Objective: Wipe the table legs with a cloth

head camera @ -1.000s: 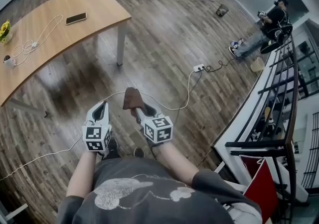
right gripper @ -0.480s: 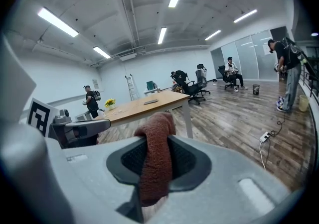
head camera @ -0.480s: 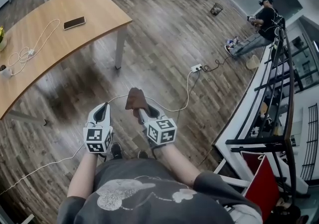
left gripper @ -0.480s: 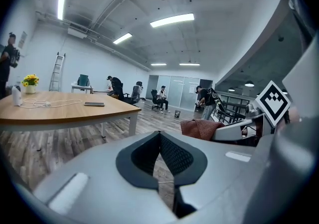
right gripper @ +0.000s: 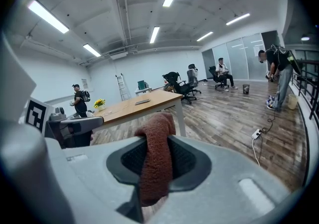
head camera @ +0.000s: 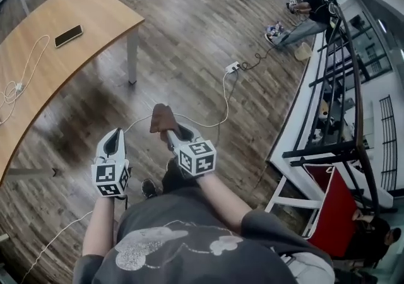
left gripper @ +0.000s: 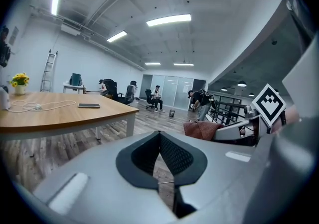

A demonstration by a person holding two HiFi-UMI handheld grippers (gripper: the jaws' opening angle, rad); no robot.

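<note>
1. The table (head camera: 95, 5) sits ahead and left of the left gripper (head camera: 113, 139), well apart, with a phone (head camera: 68, 35) lying on top.
2. Left gripper: jaws pressed together, nothing between them.
3. The table leg (head camera: 132, 55) stands ahead of both grippers, well apart.
4. The right gripper (head camera: 166, 131), just right of the left one, clamps the cloth (head camera: 160, 117), which sticks out past its tips.
5. A power strip (head camera: 233, 67) lies on the floor, ahead and right.

Open floor (head camera: 167, 65) surrounds the table leg (head camera: 132, 55) on its near and right sides. A white cable (head camera: 225, 96) and power strip (head camera: 233, 67) lie well right of the leg; the tabletop (head camera: 95, 8) overhangs it leftward.
</note>
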